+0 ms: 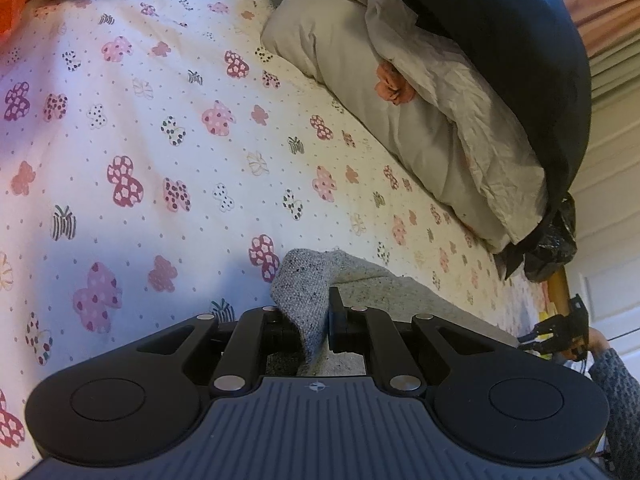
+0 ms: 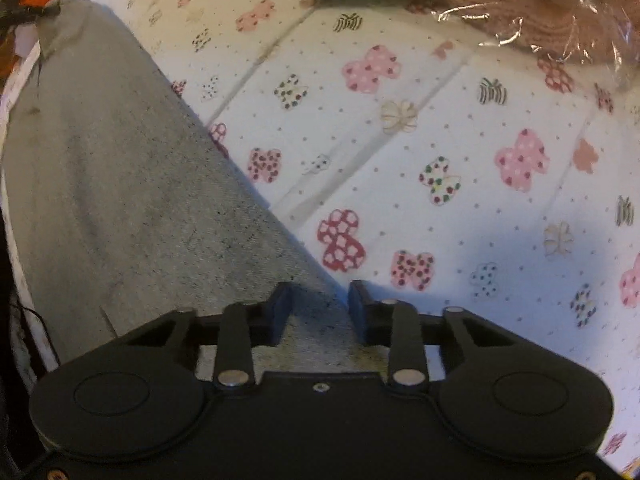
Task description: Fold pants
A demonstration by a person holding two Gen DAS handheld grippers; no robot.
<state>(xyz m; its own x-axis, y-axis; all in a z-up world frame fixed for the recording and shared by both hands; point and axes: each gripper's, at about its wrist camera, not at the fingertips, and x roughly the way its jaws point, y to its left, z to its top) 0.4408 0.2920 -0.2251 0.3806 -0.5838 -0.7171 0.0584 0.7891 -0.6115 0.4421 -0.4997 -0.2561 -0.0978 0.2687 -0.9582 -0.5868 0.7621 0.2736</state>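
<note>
Pants: one grey pair (image 2: 120, 184) on the bed (image 2: 440, 128).
Left tongs (image 1: 316, 320): clamped on pants' edge.
Right tongs (image 2: 320, 312): jaws apart over pants' corner.
Pillows: one (image 1: 360, 92).

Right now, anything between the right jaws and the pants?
Nothing visible. The right gripper is open, with the grey pants edge already between its jaws. The left gripper is shut on the pants.

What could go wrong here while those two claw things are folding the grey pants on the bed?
The left gripper pinches only a small bunched corner of the grey pants, so the cloth could slip out when lifted. The right gripper is open, its fingers straddling the pants' edge; closing there might also catch the butterfly-print bedsheet. A plastic-wrapped bundle lies further along the bed, which swung cloth might brush.
</note>
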